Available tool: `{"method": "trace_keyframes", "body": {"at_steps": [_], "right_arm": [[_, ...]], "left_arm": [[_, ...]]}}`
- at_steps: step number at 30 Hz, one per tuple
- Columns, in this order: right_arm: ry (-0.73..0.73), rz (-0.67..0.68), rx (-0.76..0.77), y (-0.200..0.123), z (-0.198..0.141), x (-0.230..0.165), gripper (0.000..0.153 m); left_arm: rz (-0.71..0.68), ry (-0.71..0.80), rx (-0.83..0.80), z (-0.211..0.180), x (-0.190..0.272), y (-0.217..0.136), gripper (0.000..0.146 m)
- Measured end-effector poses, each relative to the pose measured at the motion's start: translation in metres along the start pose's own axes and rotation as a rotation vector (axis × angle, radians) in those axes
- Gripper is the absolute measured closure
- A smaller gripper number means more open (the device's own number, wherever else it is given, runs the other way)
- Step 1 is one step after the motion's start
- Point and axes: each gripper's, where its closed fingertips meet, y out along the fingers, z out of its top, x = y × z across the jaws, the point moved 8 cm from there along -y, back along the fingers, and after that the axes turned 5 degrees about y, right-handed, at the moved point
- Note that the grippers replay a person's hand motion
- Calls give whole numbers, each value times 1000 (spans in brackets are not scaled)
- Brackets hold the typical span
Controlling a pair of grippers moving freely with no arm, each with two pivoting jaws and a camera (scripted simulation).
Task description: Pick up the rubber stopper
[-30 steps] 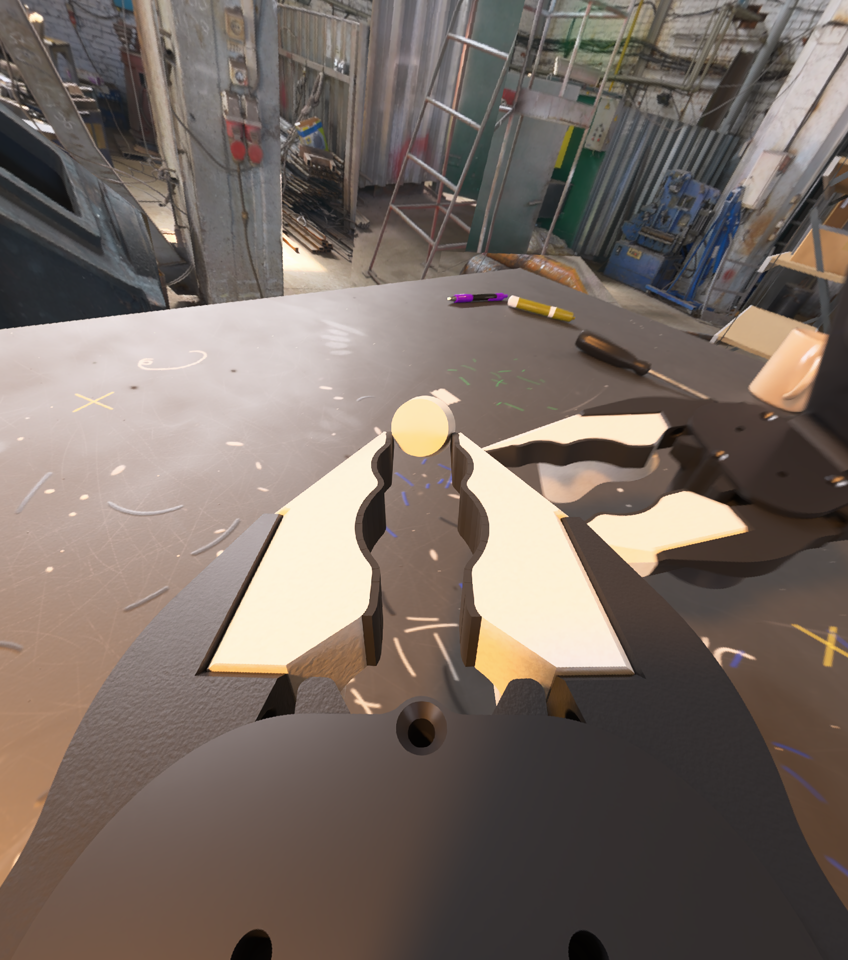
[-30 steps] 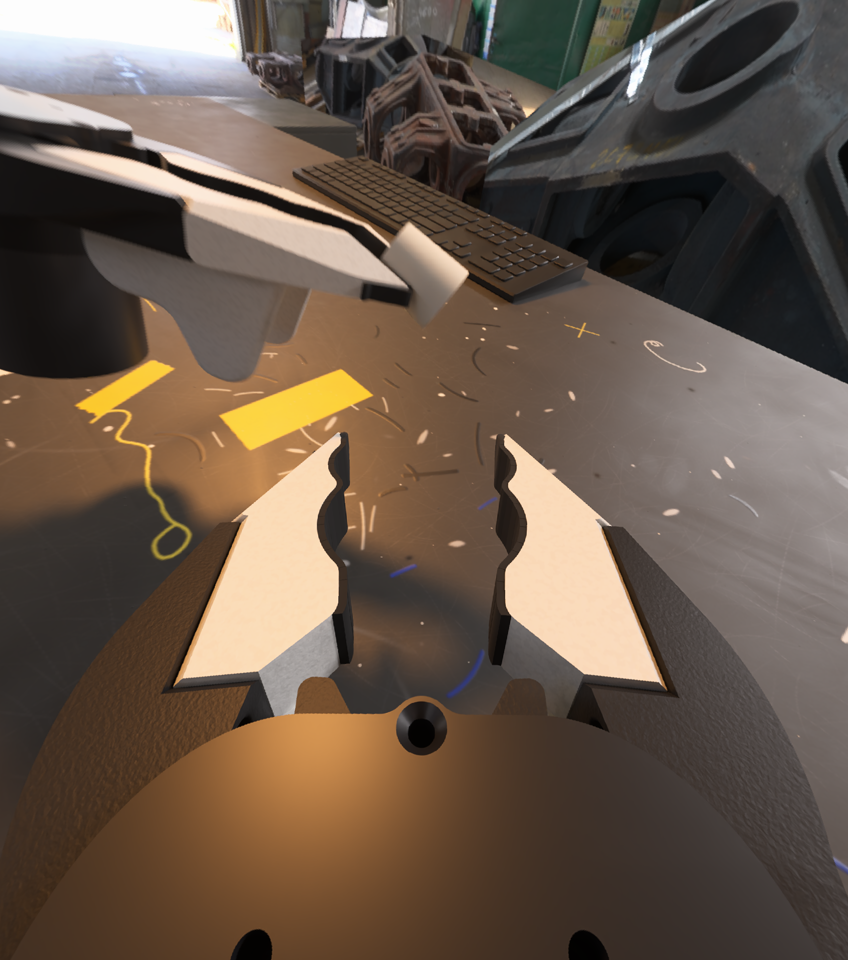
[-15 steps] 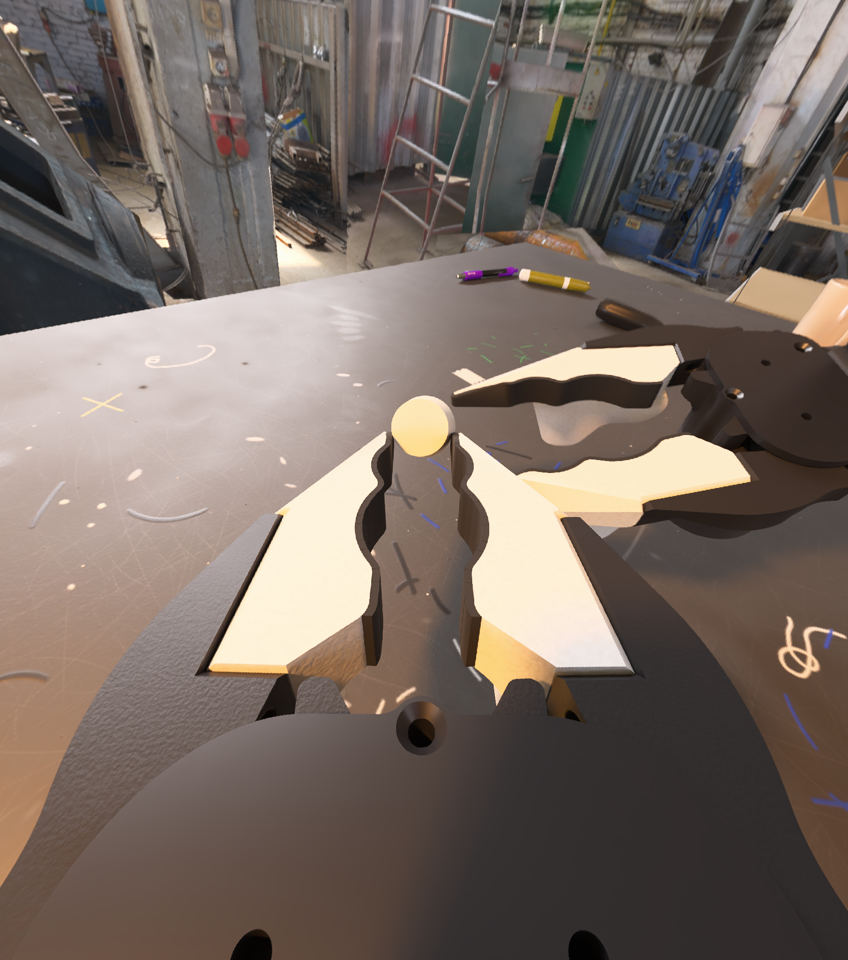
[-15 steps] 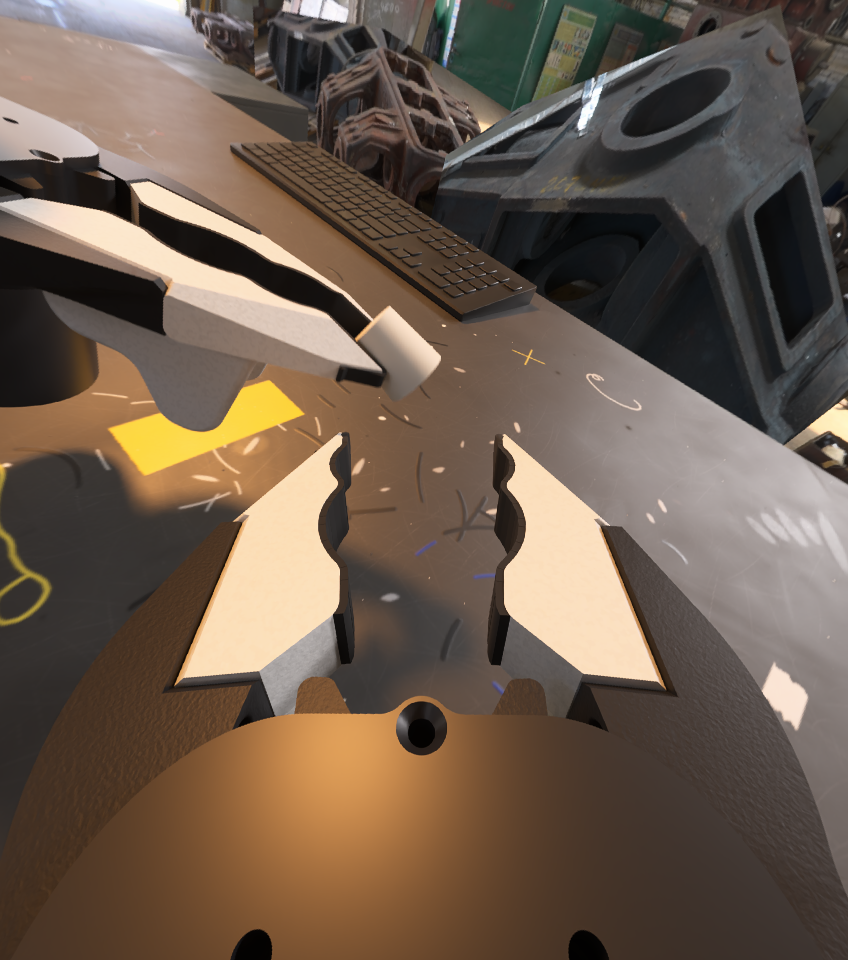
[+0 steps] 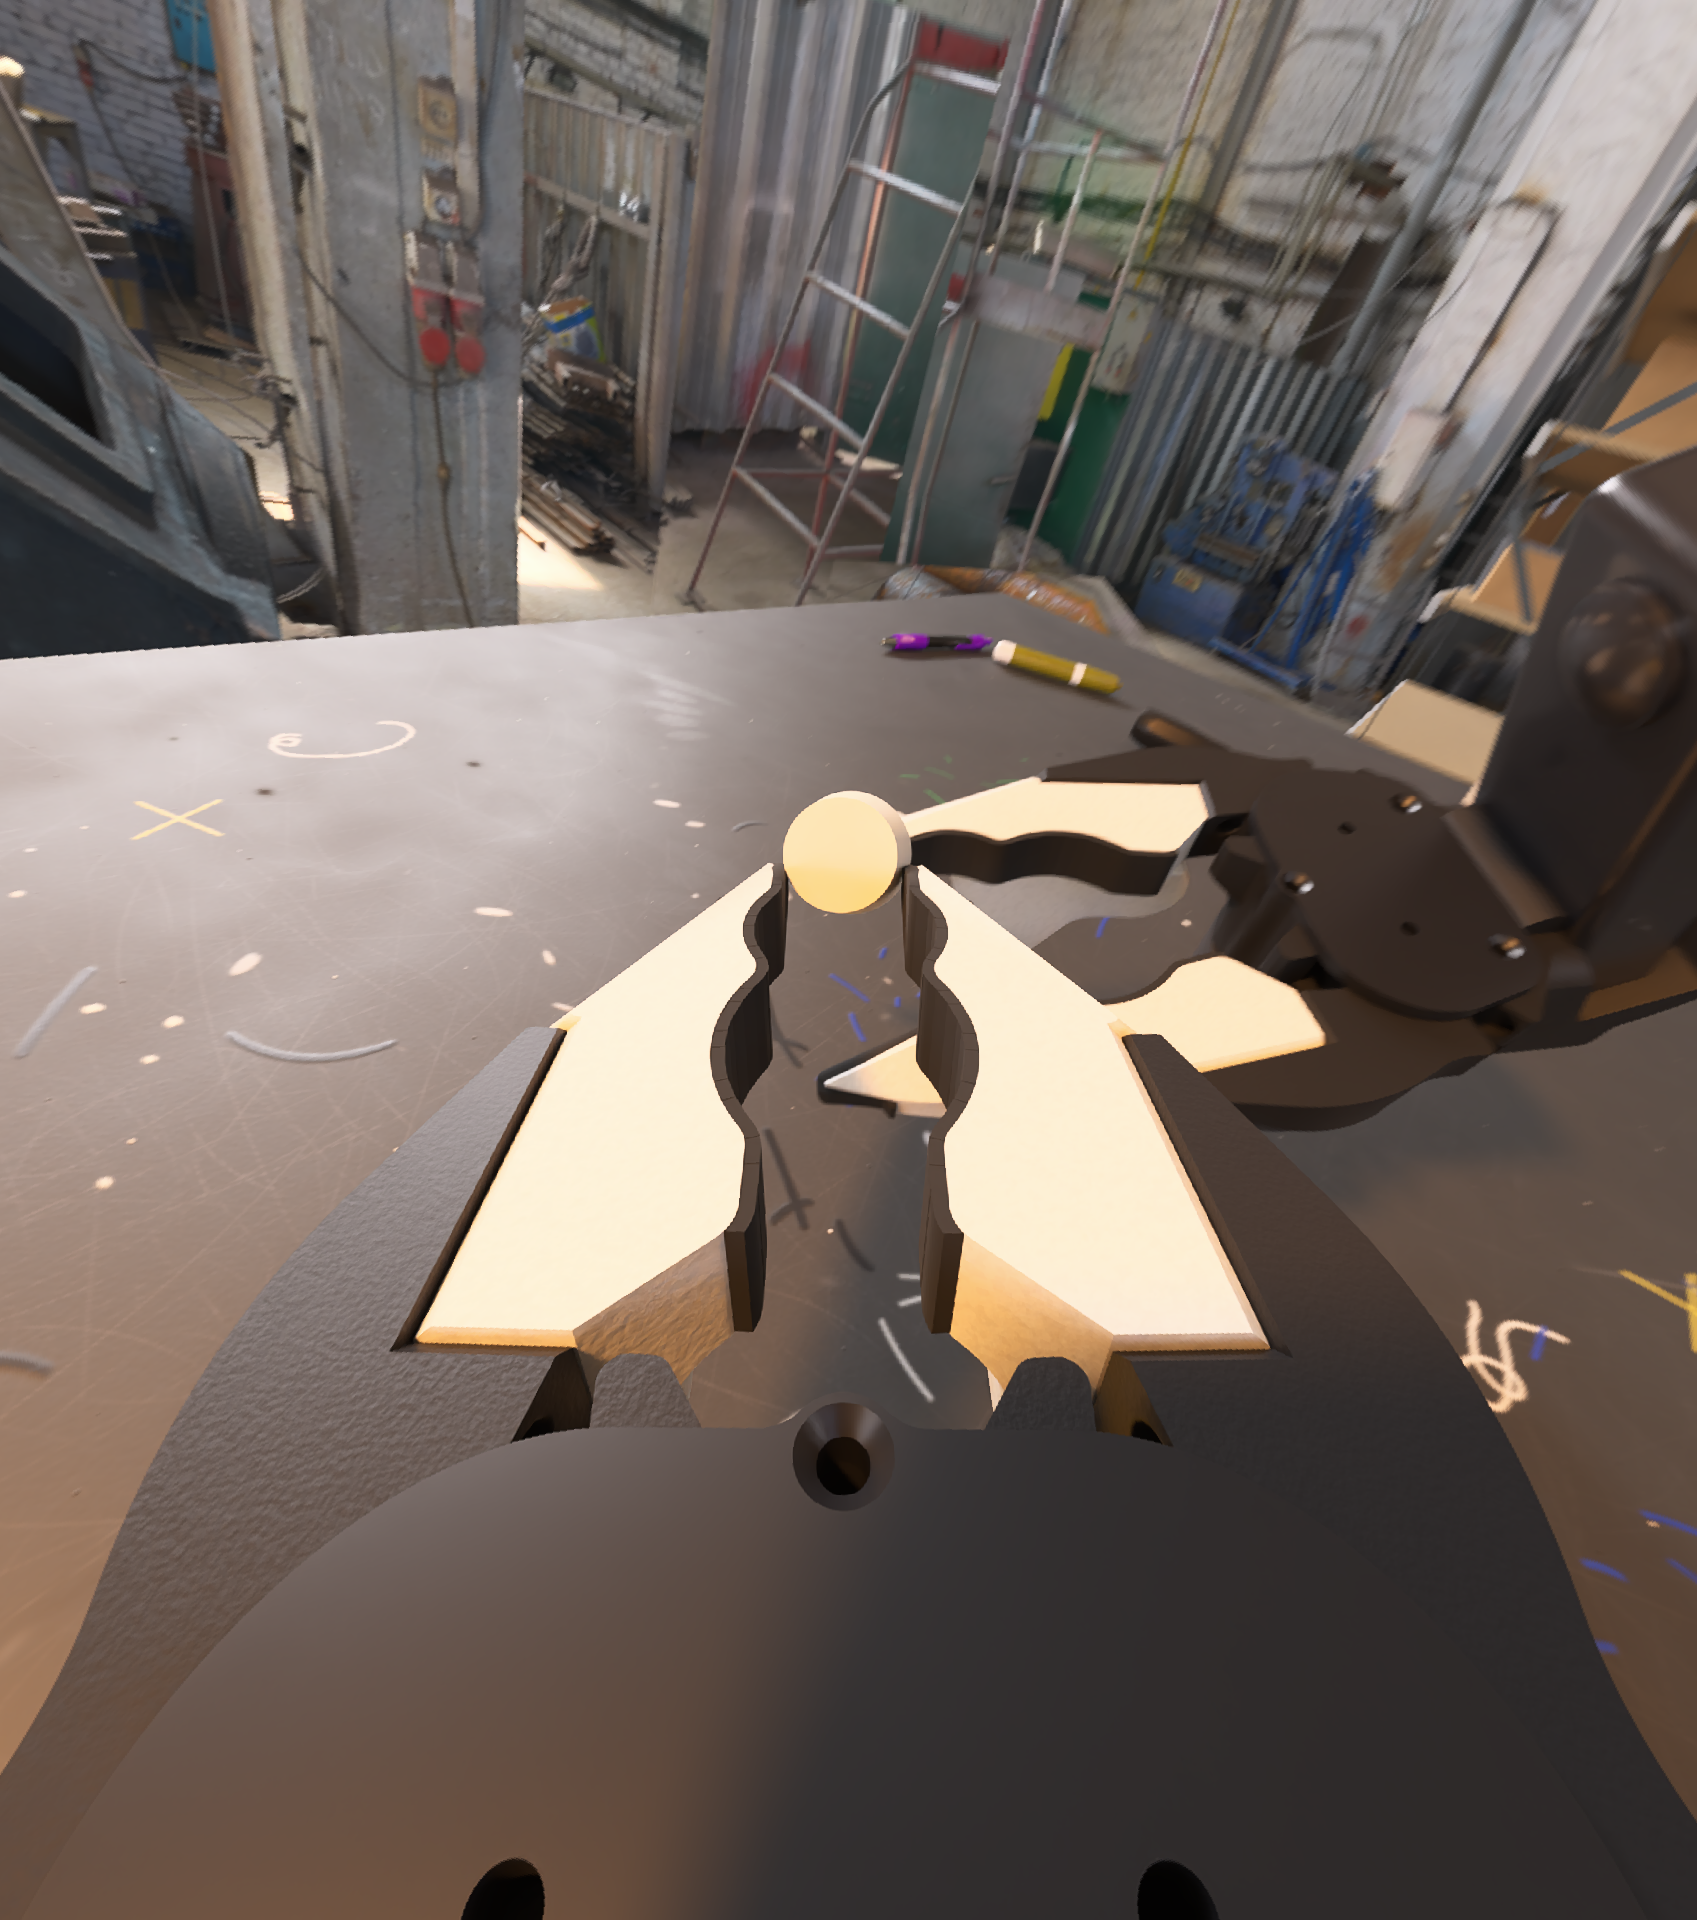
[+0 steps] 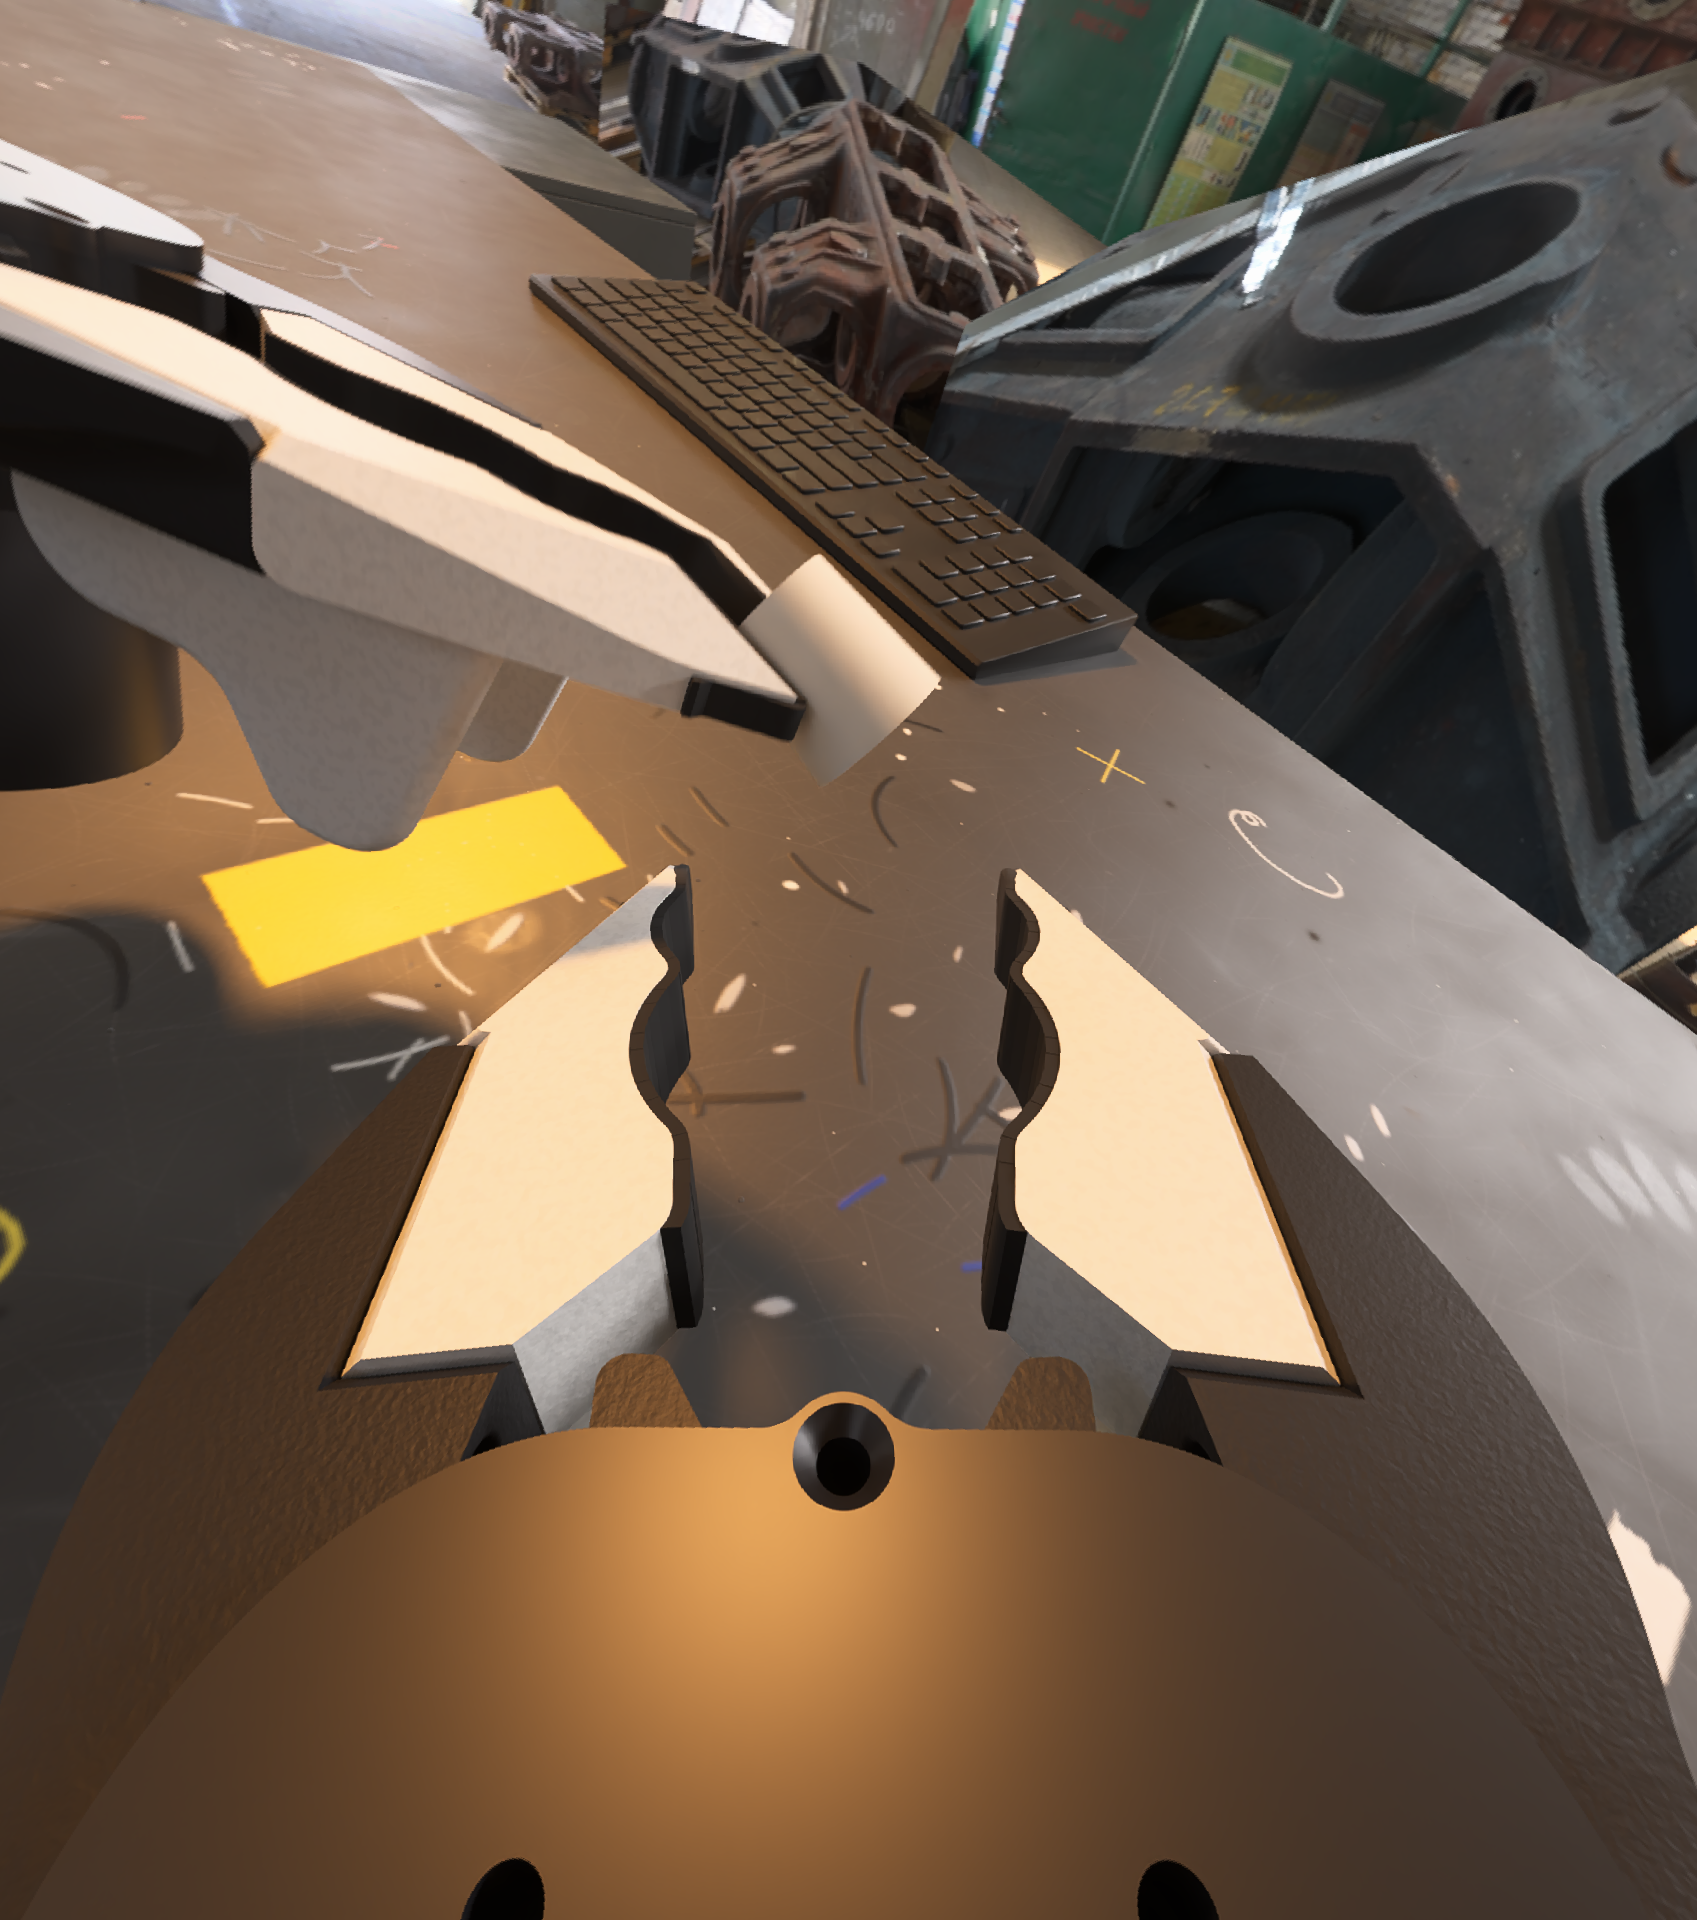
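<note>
The rubber stopper is a pale cream plug, its round end face toward the left wrist camera. My left gripper is shut on it at the fingertips and holds it above the dark table. In the right wrist view the stopper sticks out of the left gripper's fingertips at upper left. My right gripper is open and empty, low over the table, just below and beside the stopper. It also shows in the left wrist view, to the right, fingers spread.
A black keyboard lies along the table's far edge, with big dark metal castings behind it. Two markers lie at the far right of the table. A yellow rectangle and chalk marks are on the surface.
The right gripper has moved closer under the left gripper's tips; one of its fingers now shows between the left fingers. The stopper stays clamped in the left gripper.
</note>
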Motion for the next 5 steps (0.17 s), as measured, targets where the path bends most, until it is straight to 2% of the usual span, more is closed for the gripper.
{"method": "trace_keyframes", "body": {"at_steps": [5], "right_arm": [[-5, 34, 9, 4, 2, -3, 96]], "left_arm": [[-149, -161, 70, 5, -4, -5, 124]]}}
